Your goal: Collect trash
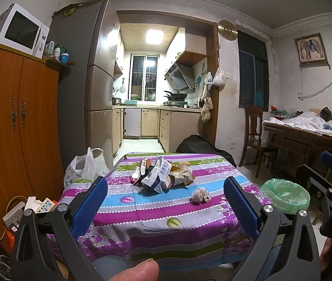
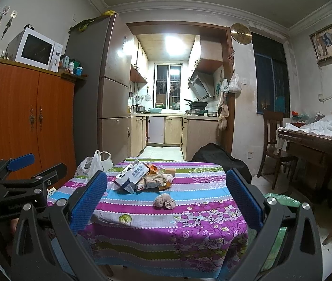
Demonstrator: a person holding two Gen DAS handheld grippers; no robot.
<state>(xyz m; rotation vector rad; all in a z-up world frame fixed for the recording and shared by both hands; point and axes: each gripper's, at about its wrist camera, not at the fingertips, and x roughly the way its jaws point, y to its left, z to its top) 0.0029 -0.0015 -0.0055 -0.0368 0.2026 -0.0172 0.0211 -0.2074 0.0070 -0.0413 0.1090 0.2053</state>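
Trash pile (image 1: 163, 175): a loose heap of crumpled wrappers, a white printed paper pouch, flattened carton pieces and creased foil-like packets, lying near the middle of the table (image 1: 142, 224), towards its far edge. In the right wrist view the same heap (image 2: 142, 178) shows an orange-brown box at its back. Crumpled tissue wad (image 1: 200, 195), grey-beige, soft and lumpy, lies alone on a blue stripe of the cloth, just beside the pile on its near right side and not touching it (image 2: 164, 201). The table is covered by a floral tablecloth with purple, blue, green and white stripes edged with dotted lines; the cloth hangs over the near edge in folds. Trash bin (image 1: 285, 195), round, lined with a thin translucent green plastic bag, stands on the floor to the right of the table. White plastic carrier bag (image 1: 86, 166), handles upright, stands to the left of the table. Left claw (image 1: 166, 208): black frame, blue textured pads, spread wide and holding nothing, in front of the table's near edge. Right claw (image 2: 168, 206): same build, likewise spread and empty, near the table's front edge.
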